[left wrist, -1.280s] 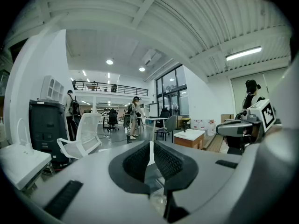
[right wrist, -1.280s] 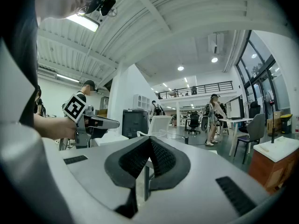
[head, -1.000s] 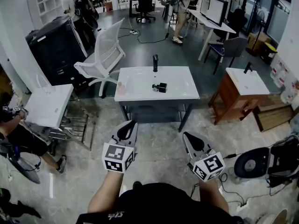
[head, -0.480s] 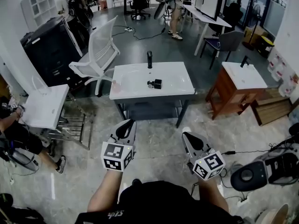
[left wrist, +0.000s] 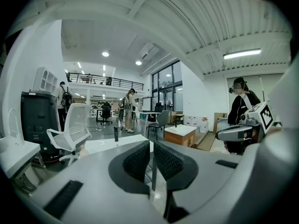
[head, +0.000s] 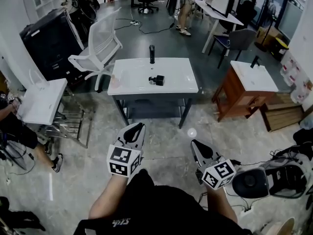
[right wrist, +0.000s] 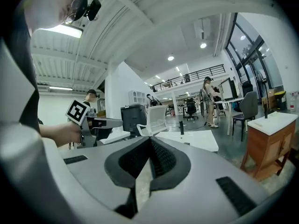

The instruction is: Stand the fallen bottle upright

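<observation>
your left gripper [head: 139, 127] and right gripper [head: 195, 144] stay closed and empty, well short of the table [head: 181, 84]; it sits higher in the head view now; bottle [head: 113, 81] unmoved at its left edge

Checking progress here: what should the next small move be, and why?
Probably step closer to the white table: the left gripper and right gripper, both shut and empty, hang well short of it, where a pale thing, likely the bottle, sits at its left edge.
</observation>
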A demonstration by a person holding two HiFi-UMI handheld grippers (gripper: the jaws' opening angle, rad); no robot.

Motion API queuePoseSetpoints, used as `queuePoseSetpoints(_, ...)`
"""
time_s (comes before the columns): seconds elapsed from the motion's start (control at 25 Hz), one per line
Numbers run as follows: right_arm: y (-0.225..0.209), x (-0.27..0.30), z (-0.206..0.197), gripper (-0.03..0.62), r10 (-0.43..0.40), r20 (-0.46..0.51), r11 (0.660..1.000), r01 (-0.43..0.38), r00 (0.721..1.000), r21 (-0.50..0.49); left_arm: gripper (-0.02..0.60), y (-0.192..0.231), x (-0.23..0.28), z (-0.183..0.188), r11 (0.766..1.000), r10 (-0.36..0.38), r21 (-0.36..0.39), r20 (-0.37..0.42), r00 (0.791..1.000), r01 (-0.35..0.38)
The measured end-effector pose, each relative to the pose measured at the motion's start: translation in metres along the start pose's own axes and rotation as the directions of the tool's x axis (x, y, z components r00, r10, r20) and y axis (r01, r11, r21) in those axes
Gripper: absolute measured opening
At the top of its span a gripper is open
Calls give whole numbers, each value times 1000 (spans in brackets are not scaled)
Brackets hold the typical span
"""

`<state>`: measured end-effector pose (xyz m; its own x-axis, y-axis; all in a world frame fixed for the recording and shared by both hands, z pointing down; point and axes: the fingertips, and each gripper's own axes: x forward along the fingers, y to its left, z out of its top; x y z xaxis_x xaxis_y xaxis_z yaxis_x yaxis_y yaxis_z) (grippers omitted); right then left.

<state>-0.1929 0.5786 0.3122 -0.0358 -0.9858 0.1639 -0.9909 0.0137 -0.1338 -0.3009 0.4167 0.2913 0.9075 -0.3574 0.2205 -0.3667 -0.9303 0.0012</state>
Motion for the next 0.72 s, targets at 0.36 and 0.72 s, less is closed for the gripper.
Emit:
queuePoseSetpoints(0.36,-51,48,-5,14,-52,-57,999,53,997,8,39,26,83,-3,998,-61,-21,-12,998,60)
queuePoseSetpoints(0.72,-104,167,38,14,-89,-76,996,89,993,-5,40,110,185,30,994,-113,-8,3,994,113)
